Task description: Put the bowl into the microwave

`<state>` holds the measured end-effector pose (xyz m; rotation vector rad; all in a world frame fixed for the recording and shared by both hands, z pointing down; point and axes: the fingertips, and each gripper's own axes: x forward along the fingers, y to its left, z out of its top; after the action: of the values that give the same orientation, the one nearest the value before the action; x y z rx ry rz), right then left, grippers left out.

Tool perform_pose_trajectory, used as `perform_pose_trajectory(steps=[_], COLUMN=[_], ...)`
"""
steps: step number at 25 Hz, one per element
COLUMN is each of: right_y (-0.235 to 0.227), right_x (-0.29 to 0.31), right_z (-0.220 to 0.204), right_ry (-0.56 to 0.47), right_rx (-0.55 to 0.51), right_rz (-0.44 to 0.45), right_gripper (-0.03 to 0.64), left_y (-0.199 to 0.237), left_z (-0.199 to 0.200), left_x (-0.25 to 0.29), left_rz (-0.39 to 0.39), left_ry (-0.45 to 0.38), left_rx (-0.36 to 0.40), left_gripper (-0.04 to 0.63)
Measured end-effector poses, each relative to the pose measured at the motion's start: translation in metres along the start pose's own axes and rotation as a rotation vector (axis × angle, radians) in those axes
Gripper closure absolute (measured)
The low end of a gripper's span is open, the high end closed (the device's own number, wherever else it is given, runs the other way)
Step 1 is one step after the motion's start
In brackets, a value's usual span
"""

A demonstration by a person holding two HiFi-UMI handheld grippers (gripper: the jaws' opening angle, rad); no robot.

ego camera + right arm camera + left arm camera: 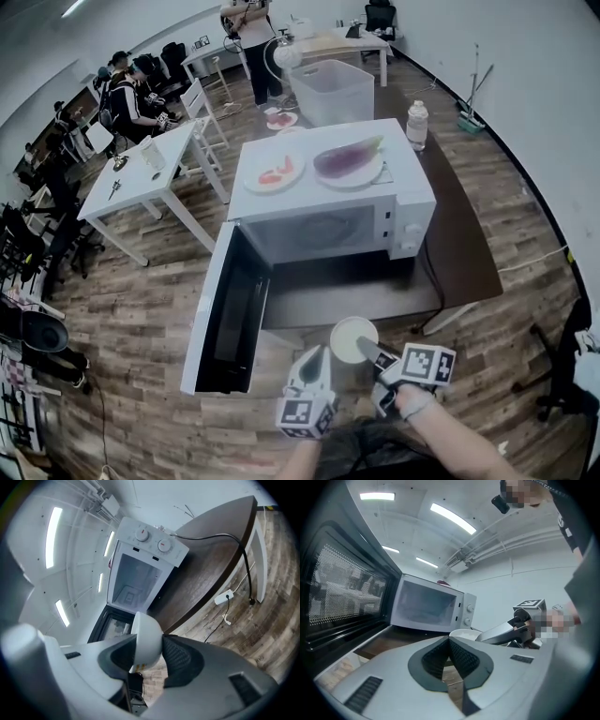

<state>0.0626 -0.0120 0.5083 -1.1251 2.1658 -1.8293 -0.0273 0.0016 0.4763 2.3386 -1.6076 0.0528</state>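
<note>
Between right tongs (150,657), bowl (146,637), apparently by rim

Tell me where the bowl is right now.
The bowl is low, right of centre in the head view, gripped by the right gripper in front of the open microwave.

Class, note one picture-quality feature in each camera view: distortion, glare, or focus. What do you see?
Head view: fisheye bends the walls and floorboards around the microwave, corners dark. Left gripper view: ceiling strip lights glare white. Right gripper view: the bowl, close to the lens, looks soft; edges vignette black.
</note>
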Motion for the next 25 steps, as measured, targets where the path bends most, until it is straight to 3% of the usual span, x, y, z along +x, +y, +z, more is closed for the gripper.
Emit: perform_pose_trajectory(steps=[8,19,25], right_y=[-0.003,-0.006,0.0], right_x=[0.018,0.044,0.063], right_z=[0.015,0.033,0.051], right_ry=[0.015,0.011,-0.01], right_rx=[-0.018,-0.003,-0.014], right_rz=[0.008,0.022,0.012], right_gripper=[0.465,0.466,0.466], left_y=[0.008,0.016,0.016], left_z=[0.01,0.007,0.013], left_x=[0.014,0.031,0.045], left_rz=[0.01,-0.101,-0.145], left_ry=[-0.021,-0.09,-0.081], left_rx=[0.009,0.021,0.034], left_gripper=[0.595,0.569,0.54])
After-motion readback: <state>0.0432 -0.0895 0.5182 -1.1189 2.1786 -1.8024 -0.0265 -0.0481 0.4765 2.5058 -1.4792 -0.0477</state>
